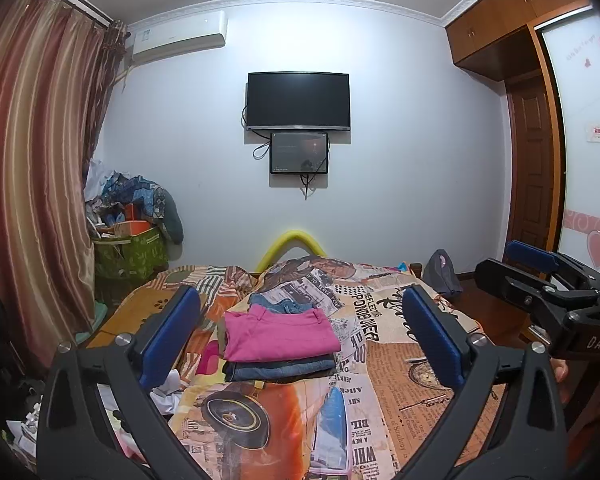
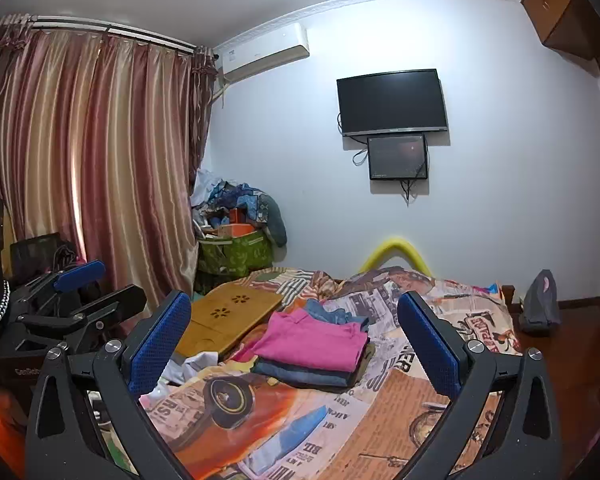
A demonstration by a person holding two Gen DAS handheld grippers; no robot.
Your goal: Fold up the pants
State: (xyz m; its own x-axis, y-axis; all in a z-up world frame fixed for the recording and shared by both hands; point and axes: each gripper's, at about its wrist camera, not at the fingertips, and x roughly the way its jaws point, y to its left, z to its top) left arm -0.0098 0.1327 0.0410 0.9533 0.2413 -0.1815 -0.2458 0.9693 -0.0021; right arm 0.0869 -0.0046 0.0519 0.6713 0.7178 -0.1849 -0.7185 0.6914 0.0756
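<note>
Left gripper (image 1: 300, 334) and right gripper (image 2: 294, 338): both spread wide, empty. Folded pink pants (image 1: 278, 334) top a stack on the bedspread (image 1: 400, 380); lower garments mostly covered.

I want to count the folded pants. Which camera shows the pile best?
The right wrist view: the pile is seen from its corner, so pink pants, denim and an olive layer show. The left wrist view shows the pile front-on, layers less distinct.
</note>
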